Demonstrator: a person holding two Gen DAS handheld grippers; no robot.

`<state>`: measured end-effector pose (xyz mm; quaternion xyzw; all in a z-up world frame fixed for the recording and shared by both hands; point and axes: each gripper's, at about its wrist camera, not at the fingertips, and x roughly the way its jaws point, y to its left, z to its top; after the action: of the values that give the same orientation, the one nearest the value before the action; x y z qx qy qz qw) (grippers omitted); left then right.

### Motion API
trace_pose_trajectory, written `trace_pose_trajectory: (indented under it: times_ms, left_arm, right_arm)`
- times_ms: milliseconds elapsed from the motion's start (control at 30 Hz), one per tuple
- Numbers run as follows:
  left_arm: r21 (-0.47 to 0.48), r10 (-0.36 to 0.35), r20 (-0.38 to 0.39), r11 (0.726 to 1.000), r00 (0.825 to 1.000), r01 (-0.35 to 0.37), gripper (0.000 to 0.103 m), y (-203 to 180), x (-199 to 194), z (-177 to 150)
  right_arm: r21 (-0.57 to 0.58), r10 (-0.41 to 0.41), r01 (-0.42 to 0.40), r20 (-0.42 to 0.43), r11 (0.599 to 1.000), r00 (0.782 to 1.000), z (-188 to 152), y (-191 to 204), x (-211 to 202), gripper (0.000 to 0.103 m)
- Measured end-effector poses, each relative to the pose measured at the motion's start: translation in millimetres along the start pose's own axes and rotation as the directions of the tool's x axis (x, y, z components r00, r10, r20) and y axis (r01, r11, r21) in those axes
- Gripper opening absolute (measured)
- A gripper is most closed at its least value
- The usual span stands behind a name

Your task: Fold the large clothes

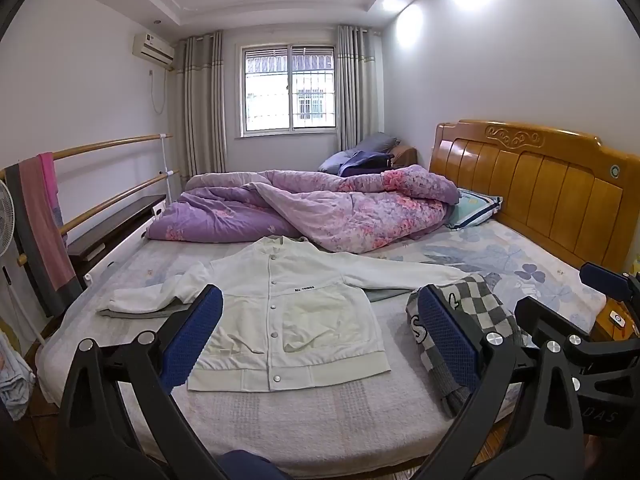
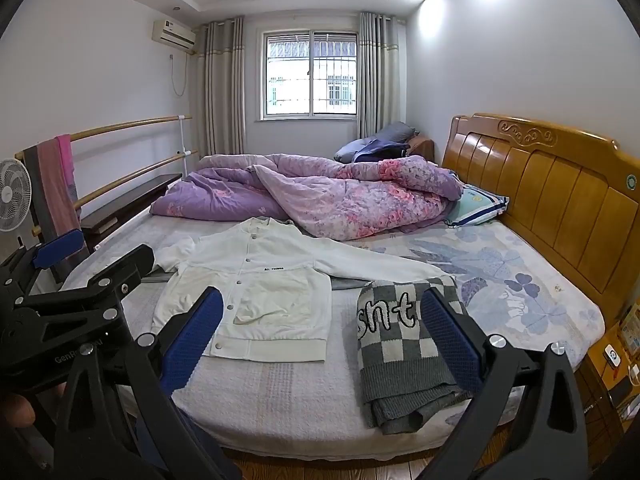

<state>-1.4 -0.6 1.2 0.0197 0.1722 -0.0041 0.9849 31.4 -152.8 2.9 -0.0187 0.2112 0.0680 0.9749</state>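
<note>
A white button-up jacket (image 1: 288, 312) lies flat, face up, on the bed with both sleeves spread out; it also shows in the right wrist view (image 2: 256, 288). A folded grey-and-white checked sweater (image 2: 400, 344) lies to its right near the bed's front edge, also in the left wrist view (image 1: 476, 312). My left gripper (image 1: 320, 332) is open and empty, held above the bed's front edge before the jacket. My right gripper (image 2: 322, 332) is open and empty, between the jacket and the sweater. Each gripper shows at the side of the other's view.
A rumpled purple floral quilt (image 1: 320, 208) fills the far half of the bed. A wooden headboard (image 1: 540, 184) and a pillow (image 1: 474, 208) are on the right. A wooden rail with a hanging towel (image 1: 40, 216) and a fan (image 2: 12, 196) stand on the left.
</note>
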Motion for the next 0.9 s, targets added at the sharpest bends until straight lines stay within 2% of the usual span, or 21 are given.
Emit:
trace_pose_trajectory:
  times_ms: [900]
  left_arm:
    - [-0.004,-0.002,-0.007,1.000,1.000,0.002,0.098,7,6,-5]
  right_arm:
    - [0.000,0.001,-0.001,-0.009,1.000,1.000,-6,1,6,0.095]
